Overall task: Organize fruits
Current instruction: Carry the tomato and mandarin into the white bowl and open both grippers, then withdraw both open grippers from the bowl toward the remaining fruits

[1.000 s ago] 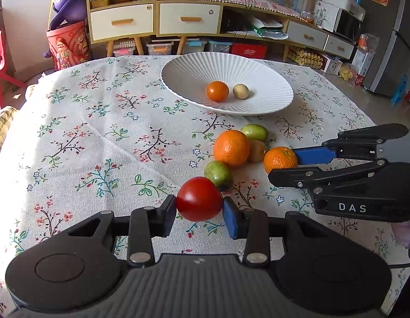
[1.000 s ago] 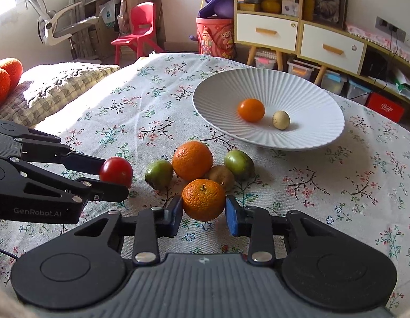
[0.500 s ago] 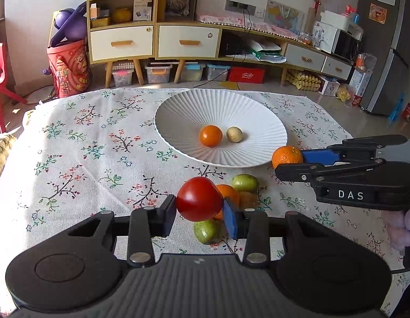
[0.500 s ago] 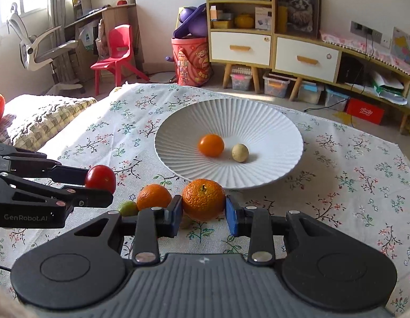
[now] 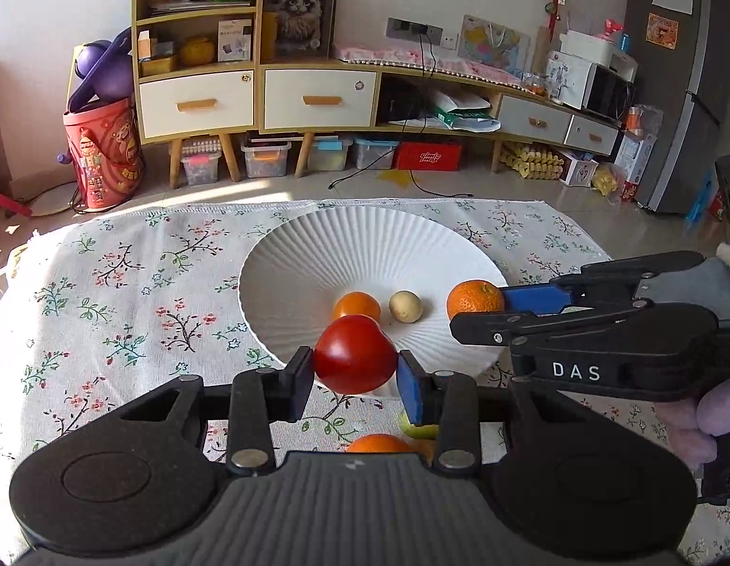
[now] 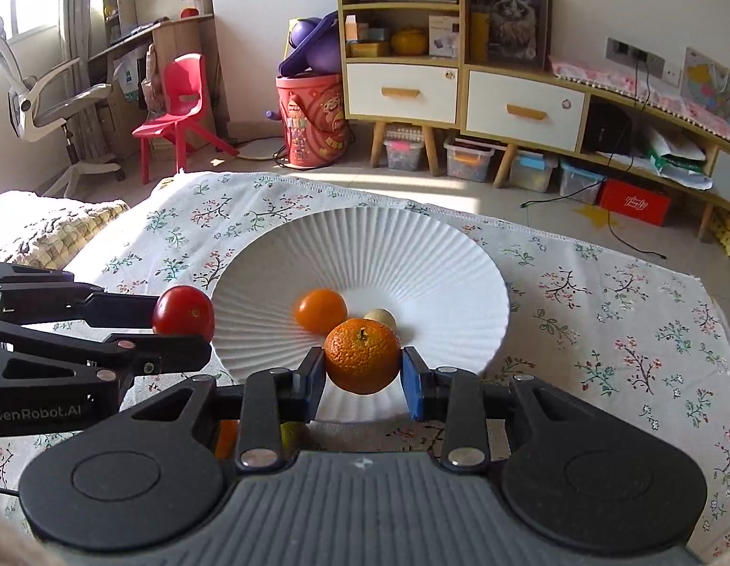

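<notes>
Sunlit living room with shelves and drawers stands behind a desk (image 5: 105, 283) under a flowered cloth, and the white ribbed plate (image 5: 318, 254) on it serves as the landmark.

Left tongs (image 5: 354, 368) are closed on a red tomato (image 5: 354, 353); both pads press its sides and it hangs over the near rim of the plate. Right tongs (image 6: 363, 368) are closed on a mandarin (image 6: 362, 353), which is also above the near part of the plate, a little to the right of the tomato. Inside the plate, near its centre, an orange fruit (image 5: 356, 305) and a small pale fruit (image 5: 405, 306) lie just beside each other. On the near side of the plate, on the cloth, a green fruit (image 5: 419, 429) and another orange one (image 5: 377, 443) are partly hidden under the left tongs.

What can go wrong, in my judgement: the two tongs are close together over the same part of the plate, so they may knock each other when they go down. If the tomato or the mandarin is let go from too high, it may roll down the sloped wall, hit the two fruits there and push one outward. The tomato is soft, so too strong a squeeze may bruise it. A release too close to the near rim may send the fruit back onto the cloth.
</notes>
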Tool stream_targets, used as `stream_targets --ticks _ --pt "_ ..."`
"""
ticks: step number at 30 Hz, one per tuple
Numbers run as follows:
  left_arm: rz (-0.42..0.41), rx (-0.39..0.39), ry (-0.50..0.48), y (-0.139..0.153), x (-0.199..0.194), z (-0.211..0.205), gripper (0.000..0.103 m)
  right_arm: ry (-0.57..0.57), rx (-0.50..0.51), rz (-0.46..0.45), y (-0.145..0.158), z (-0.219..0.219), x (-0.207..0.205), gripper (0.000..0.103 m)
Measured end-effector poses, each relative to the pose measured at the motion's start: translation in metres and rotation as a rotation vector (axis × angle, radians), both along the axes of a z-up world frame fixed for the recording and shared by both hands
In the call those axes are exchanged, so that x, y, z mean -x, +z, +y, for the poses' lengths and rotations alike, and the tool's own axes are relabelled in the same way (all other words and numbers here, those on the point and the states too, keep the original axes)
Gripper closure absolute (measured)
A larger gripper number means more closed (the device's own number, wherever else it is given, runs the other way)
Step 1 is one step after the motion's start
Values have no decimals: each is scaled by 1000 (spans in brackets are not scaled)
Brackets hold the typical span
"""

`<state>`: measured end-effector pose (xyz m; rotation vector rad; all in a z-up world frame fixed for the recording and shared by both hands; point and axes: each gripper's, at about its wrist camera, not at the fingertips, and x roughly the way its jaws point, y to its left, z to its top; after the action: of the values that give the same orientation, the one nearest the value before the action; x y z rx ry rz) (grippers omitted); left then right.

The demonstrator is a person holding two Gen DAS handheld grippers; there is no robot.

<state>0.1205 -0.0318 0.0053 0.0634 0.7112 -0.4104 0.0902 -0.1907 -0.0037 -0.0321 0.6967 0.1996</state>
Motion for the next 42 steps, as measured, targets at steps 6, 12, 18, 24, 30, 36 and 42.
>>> stream_targets --ticks 6,12,18,24,30,36,42 --pt "29 -9 -31 -12 -17 -12 79 4 -60 52 -9 -10 -17 72" --pt "53 -12 -48 -23 -30 -16 79 -21 -71 90 -17 -16 -28 72" --pt "48 -25 -64 -27 -37 -22 79 -26 -59 81 -19 -14 -35 72" --pt "21 -37 -69 -30 -37 -24 79 -33 -43 61 -19 -16 -38 72" --pt "10 -45 -77 -28 -35 -24 72 -22 -36 65 -17 -15 -37 70" --pt "9 -49 -80 -24 -31 -21 58 -28 -47 51 -10 -14 -32 59" --pt "14 -25 -79 -17 -21 -14 48 -33 -40 62 -2 -16 -23 47"
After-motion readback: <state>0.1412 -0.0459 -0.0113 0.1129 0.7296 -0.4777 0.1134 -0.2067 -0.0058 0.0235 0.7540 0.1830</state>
